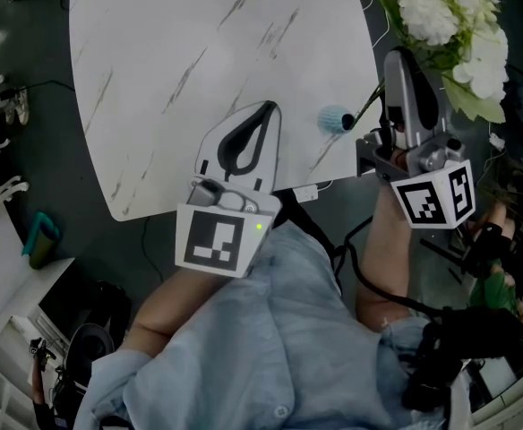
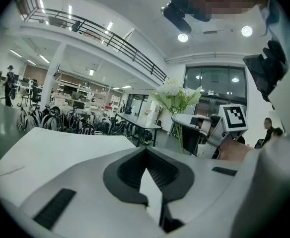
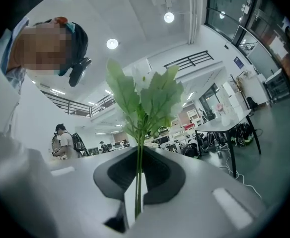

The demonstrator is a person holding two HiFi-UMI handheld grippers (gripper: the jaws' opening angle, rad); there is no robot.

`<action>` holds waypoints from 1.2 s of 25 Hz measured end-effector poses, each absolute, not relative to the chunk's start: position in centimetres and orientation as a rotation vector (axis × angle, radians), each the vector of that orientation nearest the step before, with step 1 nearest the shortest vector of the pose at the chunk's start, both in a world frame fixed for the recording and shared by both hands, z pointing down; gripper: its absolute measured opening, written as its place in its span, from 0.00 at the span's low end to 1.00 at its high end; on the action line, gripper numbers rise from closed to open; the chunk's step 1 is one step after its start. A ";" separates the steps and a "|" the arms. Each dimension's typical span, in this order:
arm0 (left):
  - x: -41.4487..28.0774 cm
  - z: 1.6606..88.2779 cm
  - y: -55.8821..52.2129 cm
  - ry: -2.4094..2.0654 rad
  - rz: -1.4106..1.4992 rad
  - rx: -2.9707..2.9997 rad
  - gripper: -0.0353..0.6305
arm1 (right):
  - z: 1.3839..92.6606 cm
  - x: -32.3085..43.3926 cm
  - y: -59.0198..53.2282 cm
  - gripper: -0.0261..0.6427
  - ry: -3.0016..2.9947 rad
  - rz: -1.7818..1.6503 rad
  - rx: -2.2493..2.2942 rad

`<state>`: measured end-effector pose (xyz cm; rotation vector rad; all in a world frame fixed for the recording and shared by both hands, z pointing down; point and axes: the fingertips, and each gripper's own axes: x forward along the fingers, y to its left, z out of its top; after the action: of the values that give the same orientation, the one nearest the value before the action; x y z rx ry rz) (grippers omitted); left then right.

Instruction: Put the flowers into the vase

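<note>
A bunch of white flowers [image 1: 442, 12] with green leaves hangs over the table's right edge. My right gripper [image 1: 403, 59] is shut on its green stems [image 3: 136, 182], and the leaves [image 3: 145, 95] rise ahead of the jaws. A small light-blue round thing [image 1: 336, 119] sits at the stems' lower end; I cannot tell what it is. My left gripper [image 1: 267, 108] rests over the white marble table [image 1: 199, 52] near its front edge, shut and with nothing in it. In the left gripper view [image 2: 147, 175], the flowers [image 2: 177, 94] and the right gripper [image 2: 183, 123] are ahead to the right.
The table's front edge runs just under both grippers. A teal cup-like object [image 1: 42, 238] stands on the dark floor at the left. Cables [image 1: 360, 231] and black gear [image 1: 476, 330] crowd the floor at the right. Other tables and people stand far off in the hall.
</note>
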<state>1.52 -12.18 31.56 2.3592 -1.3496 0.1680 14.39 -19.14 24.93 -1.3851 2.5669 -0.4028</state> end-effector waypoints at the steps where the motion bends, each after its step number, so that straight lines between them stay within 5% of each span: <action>1: 1.5 31.5 -12.2 -1.350 0.169 2.357 0.06 | 24.9 14.4 -19.1 0.05 2.568 -0.394 -1.381; 30: 3.6 34.1 -10.6 -1.258 0.295 2.335 0.06 | 30.8 16.4 -15.3 0.06 2.606 -0.405 -1.474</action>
<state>3.64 -10.55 34.12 2.3352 -1.2578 0.2950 16.40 -15.26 30.76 -1.4742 2.6057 -0.4047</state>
